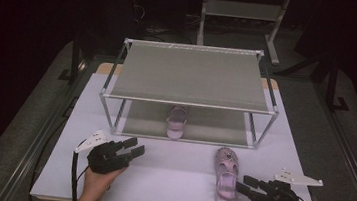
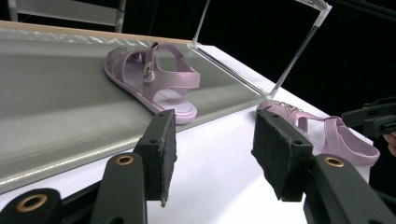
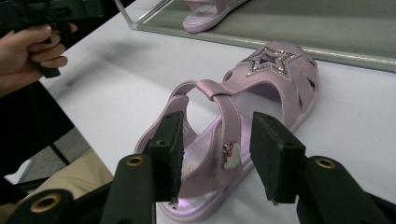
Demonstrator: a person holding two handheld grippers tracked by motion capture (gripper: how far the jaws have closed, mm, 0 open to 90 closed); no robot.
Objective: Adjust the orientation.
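Item 1: the white table (image 1: 168,175) carries a 2-tier metal-framed rack (image 1: 191,77) at its far half. 1 pink sandal (image 1: 176,122) lies on the lower shelf (image 1: 213,129) of the rack, near the front edge, heel toward the person.

Item 2: a second pink sandal (image 1: 225,176) lies flat on the table in front of the rack, right of centre, toe toward the rack and heel toward the person. In the right gripper view this sandal (image 3: 243,126) shows a glittered star on the toe strap and an ankle strap standing up over the heel.

Item 3: right gripper (image 1: 248,185). It sits low at the near right of the table, just beside the heel end of the second sandal. In the right gripper view its jaws stand apart, 1 on each side of the ankle strap and heel, with the pads (image 3: 273,154) not yet pressed against the sandal. Nothing is held.

Item 4: left gripper (image 1: 131,148). It is held by the person's left hand (image 1: 97,182) at the near left of the table, pointed toward the rack and well apart from both sandals. In the left gripper view its jaws are spread wide over bare table, holding nothing; the shelved sandal (image 2: 152,81) lies beyond them.
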